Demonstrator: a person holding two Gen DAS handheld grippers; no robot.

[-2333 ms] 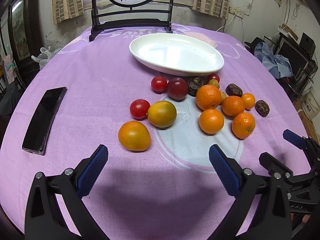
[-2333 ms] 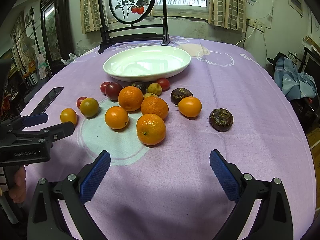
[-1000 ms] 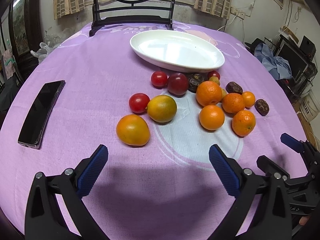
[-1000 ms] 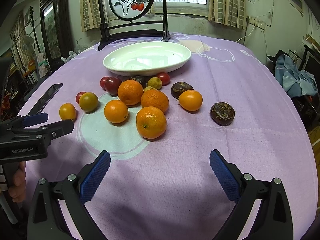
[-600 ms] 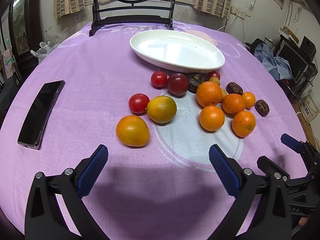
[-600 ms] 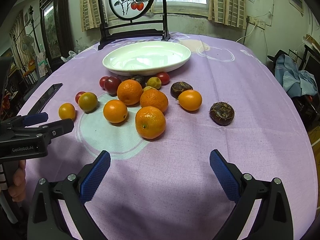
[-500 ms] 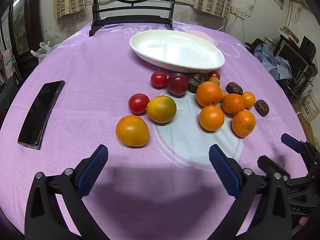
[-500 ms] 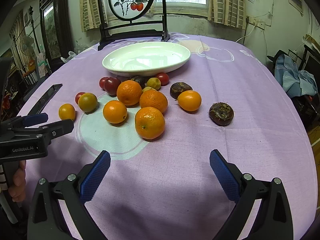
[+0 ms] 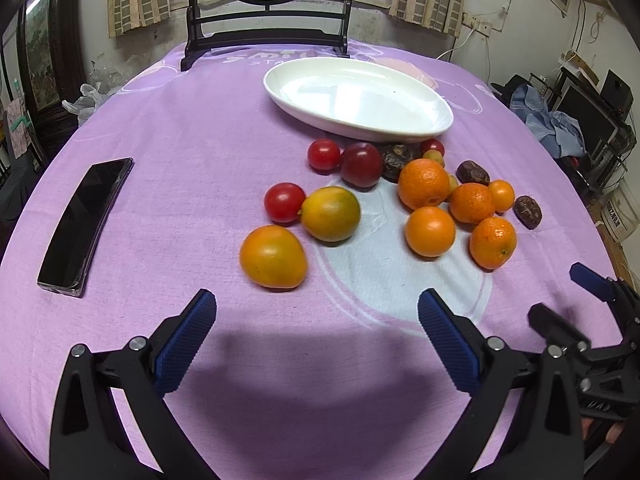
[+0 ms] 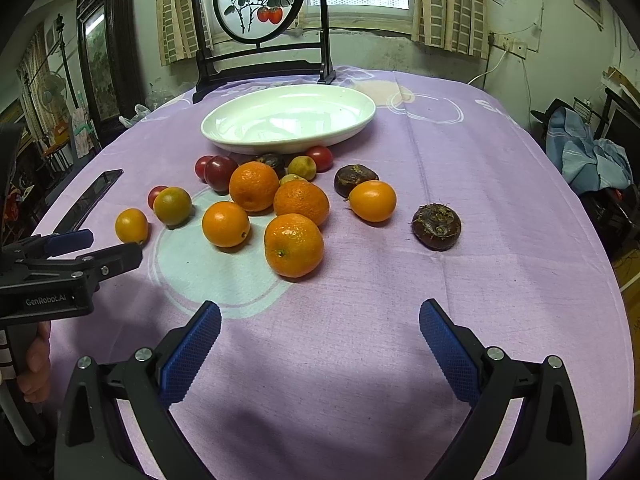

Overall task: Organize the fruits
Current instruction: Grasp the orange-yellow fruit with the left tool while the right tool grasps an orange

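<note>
Several fruits lie loose on the purple cloth before an empty white oval plate (image 9: 360, 98), also in the right wrist view (image 10: 288, 118). Nearest my left gripper (image 9: 316, 312) is an orange-yellow fruit (image 9: 273, 257), with a green-orange fruit (image 9: 330, 213) and a red tomato (image 9: 284, 202) behind it. Nearest my right gripper (image 10: 320, 320) is an orange (image 10: 293, 245); a dark water chestnut (image 10: 436, 227) lies to its right. Both grippers are open and empty, hovering short of the fruits.
A black phone (image 9: 86, 220) lies on the cloth at the left. A dark wooden screen stand (image 10: 260, 68) stands at the table's far edge behind the plate. Clothes and furniture (image 10: 592, 156) sit beyond the right table edge.
Both grippers have crept slightly forward toward the fruits and stay open. No fruit has moved.
</note>
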